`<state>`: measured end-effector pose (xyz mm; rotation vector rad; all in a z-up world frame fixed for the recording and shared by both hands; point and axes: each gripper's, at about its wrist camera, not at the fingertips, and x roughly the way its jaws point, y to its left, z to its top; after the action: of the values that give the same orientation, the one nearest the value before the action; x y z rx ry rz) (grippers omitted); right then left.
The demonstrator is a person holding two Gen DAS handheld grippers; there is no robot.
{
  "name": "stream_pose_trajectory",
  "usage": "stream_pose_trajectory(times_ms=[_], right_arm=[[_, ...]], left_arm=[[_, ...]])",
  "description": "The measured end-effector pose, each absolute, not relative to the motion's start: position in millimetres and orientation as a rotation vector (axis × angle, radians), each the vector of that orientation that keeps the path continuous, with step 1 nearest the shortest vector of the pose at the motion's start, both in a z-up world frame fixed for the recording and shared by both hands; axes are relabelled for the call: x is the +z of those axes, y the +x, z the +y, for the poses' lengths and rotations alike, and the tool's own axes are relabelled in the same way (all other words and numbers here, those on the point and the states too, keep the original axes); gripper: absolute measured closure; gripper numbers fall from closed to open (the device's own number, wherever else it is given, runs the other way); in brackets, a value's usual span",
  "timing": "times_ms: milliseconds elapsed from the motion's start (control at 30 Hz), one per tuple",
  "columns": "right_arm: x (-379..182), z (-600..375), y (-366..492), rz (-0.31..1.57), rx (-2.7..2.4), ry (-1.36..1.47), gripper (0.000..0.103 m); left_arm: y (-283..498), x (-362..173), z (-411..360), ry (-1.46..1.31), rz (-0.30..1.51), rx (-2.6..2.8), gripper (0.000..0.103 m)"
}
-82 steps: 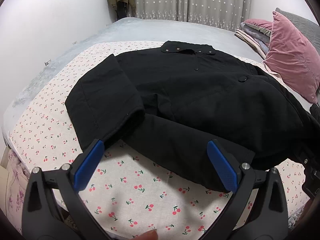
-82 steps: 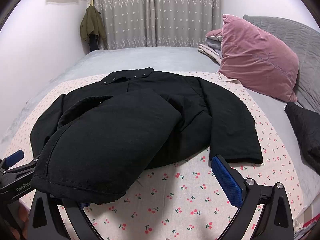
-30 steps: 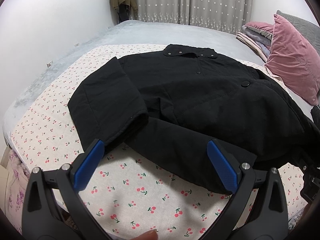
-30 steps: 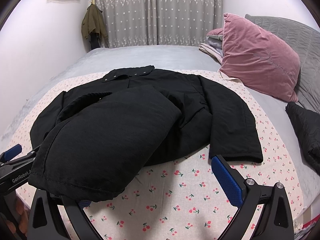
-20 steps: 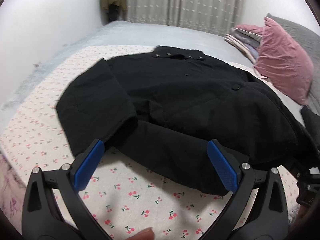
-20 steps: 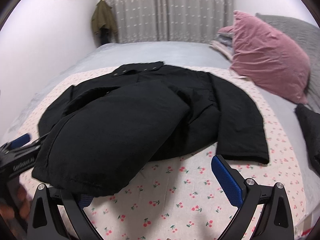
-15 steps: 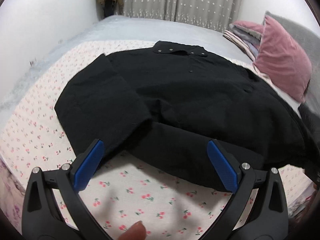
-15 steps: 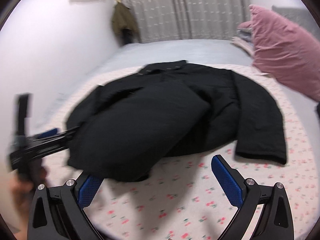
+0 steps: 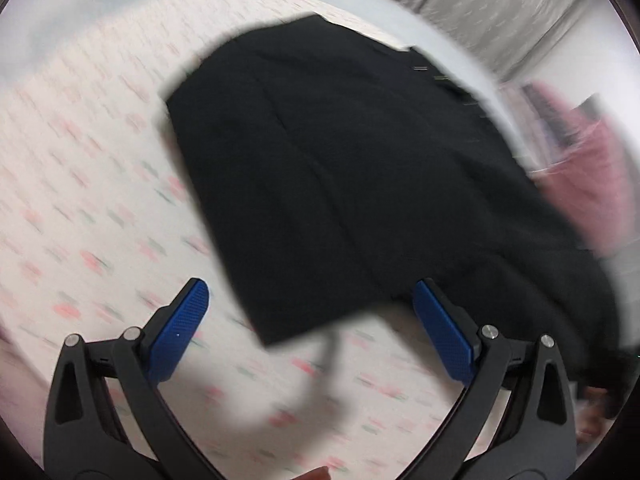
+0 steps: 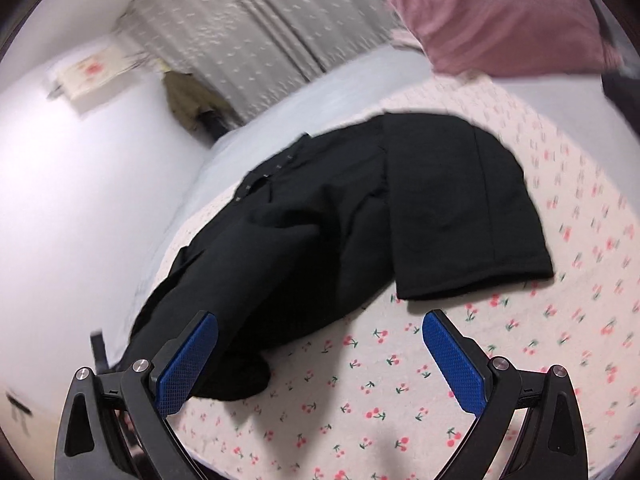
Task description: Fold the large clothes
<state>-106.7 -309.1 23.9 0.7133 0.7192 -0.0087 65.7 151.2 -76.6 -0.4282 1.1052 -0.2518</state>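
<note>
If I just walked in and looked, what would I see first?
You'd spot the big black coat first, spread across the middle of the cherry-print sheet on the bed. Next comes the pink pillow at the far right end of the bed. Up close, the blue pads of the right hand-held gripper stand wide apart, and the left hand-held gripper is open too, near the coat's edge.

We look forward along each pair of tongs from low over the near edge of the bed (image 10: pixel 400 420). The left wrist view is blurred and tilted, facing across the black coat (image 9: pixel 360 168) toward the curtains. The right wrist view tilts the other way, close above the coat (image 10: pixel 340 240). Both share coat, cherry-print sheet and pink pillow (image 10: pixel 500 12).
</note>
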Motion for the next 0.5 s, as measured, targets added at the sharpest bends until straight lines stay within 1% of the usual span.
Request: stream_pose_trajectory(times_ms=[133, 300, 400, 500], right_arm=[[-1, -312, -88, 0.754, 0.098, 0.878, 0.000], [-11, -288, -61, 0.751, 0.224, 0.979, 0.000], [-16, -277, -48, 0.769, 0.219, 0.994, 0.000], [-24, -282, -42, 0.804, 0.062, 0.968, 0.001]], left_arm=[[55, -77, 129, -0.528, 1.117, -0.419, 0.002], [60, -69, 84, -0.601, 1.140, -0.573, 0.002], [62, -62, 54, -0.603, 1.153, -0.634, 0.002], [68, -66, 31, -0.578, 1.188, -0.602, 0.002]])
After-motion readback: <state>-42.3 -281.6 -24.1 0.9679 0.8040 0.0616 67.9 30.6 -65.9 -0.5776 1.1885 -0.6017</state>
